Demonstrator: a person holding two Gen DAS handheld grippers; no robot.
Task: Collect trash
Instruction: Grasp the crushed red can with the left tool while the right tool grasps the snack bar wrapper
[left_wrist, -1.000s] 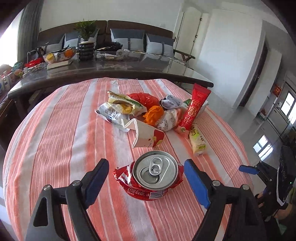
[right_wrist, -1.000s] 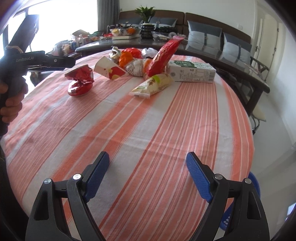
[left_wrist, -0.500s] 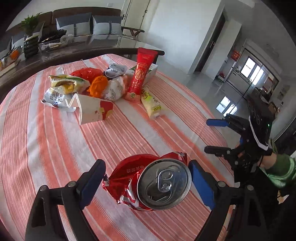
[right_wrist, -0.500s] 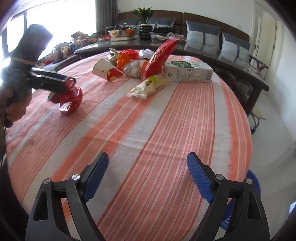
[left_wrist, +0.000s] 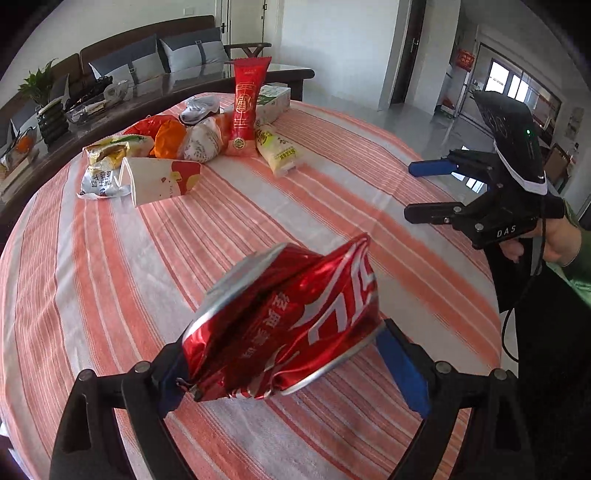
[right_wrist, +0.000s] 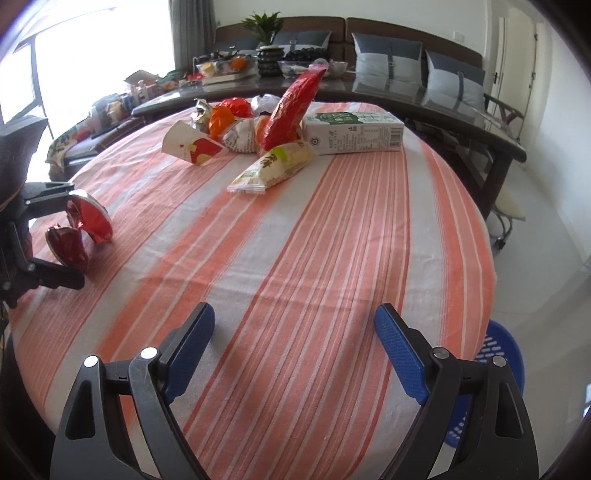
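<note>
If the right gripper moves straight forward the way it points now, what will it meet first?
Most likely the bare striped tablecloth: the right gripper points down at an empty stretch, jaws open with nothing between. The snack packet lies farther along; depth is hard to judge.

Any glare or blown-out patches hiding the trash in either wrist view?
Left wrist view: bright glints on the crushed can, lettering readable. Right wrist view: the window is blown out at upper left, yet the trash pile stays clear; fisheye bends the table edge.

Bright daylight, blown-out window (right_wrist: 74, 55) — fisheye-warped edges
</note>
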